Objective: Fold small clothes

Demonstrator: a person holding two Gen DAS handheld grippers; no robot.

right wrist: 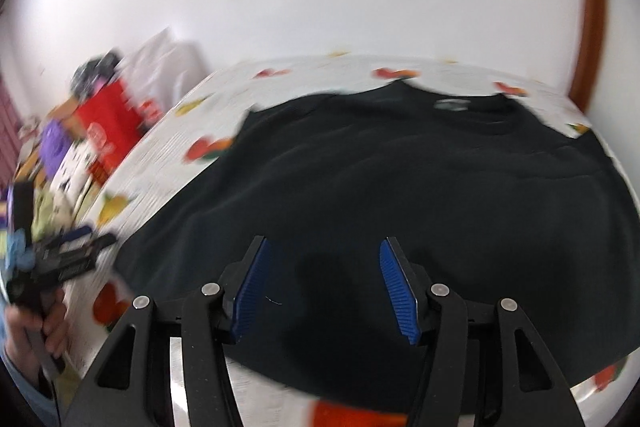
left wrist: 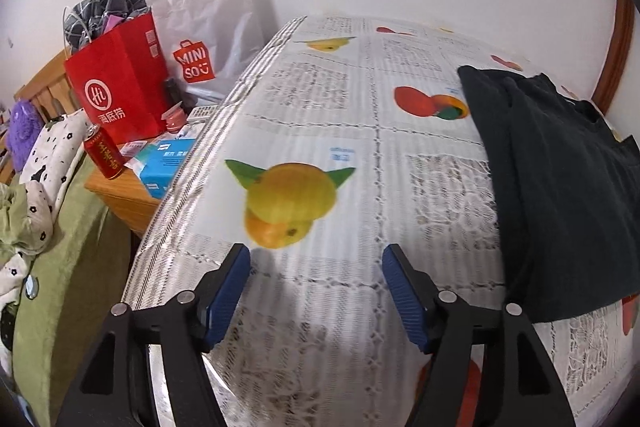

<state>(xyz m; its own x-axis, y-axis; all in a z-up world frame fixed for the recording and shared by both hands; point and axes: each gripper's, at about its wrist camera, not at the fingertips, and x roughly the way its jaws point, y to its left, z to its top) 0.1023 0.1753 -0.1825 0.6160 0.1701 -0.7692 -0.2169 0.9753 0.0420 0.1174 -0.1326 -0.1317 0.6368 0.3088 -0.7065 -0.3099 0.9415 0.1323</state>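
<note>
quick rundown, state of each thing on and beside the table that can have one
left gripper: open, nothing between the pads, over bare tablecloth
right gripper: open, empty, above the shirt
dark shirt: spread flat on the table, neck away from the camera, not yet folded
tablecloth: laid flat over the table
red paper bag: upright, stuffed with plaid cloth
white Miniso bag: upright against the wall
red can: standing upright
</note>
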